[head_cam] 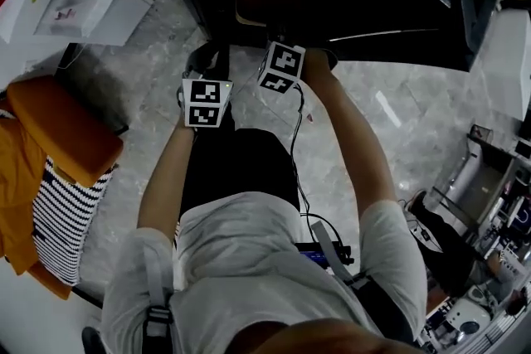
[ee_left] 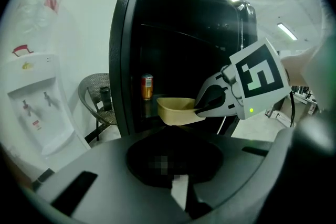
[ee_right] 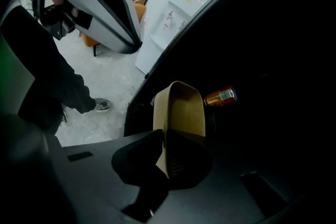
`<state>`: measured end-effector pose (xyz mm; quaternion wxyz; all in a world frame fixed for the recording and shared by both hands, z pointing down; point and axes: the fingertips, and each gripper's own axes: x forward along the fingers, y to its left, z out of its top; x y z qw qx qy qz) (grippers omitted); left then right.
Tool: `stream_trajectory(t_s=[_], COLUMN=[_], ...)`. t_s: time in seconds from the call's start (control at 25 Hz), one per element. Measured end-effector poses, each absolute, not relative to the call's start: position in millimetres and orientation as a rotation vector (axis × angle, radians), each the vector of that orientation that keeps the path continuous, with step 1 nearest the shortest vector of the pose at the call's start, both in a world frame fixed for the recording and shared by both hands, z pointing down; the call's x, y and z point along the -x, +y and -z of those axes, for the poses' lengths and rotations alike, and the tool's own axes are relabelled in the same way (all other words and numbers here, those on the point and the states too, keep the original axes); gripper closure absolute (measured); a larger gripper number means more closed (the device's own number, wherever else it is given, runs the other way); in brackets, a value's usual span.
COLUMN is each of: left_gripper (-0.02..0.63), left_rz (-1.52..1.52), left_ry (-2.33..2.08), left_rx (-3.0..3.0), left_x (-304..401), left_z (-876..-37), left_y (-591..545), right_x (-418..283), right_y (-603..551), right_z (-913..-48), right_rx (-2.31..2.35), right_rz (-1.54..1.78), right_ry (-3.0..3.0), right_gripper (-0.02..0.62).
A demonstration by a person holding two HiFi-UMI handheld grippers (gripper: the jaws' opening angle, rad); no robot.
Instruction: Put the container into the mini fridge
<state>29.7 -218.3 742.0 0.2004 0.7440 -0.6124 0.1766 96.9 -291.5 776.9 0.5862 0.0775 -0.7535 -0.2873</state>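
**Container held at the open mini fridge**

Gripping the tan container [ee_right: 181, 110] by its rim with the right hand-held gripper [ee_right: 160, 136], jaws pinched on the thin wall. Holding it upright at the open front of the black mini fridge [ee_left: 184, 34], against the dark interior and near an orange can [ee_left: 147, 86] inside. Cannot tell whether resting on a shelf. Holding the left hand-held gripper [ee_left: 170, 149] just behind, jaws together and empty.

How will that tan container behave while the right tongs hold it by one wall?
The container looks thin-walled and empty, so it is probably light and slightly flexible. The right tongs pinch only one wall, so it may pivot or sag. Wide and low, it seems unlikely to tip.
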Motion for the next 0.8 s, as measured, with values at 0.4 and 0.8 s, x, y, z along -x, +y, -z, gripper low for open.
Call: stream_trajectory(t_s=[0.4,0.8], left_gripper=[0.594,0.594], left_rz=[-0.500,-0.498], left_ry=[-1.681,-1.658], left_rx=[-2.081,-2.085], left_x=[-30.0,-31.5], left_z=[-760.2,-760.3], left_y=[-237.5,-241.3], right_x=[-88.8,-82.9], right_y=[-319.0,-336.5], right_z=[-802.6,-803.1], right_rx=[-0.187,-0.221], right_rz=[0.656,0.630], right_ry=[-1.755,-1.768], right_gripper=[0.543,0.543])
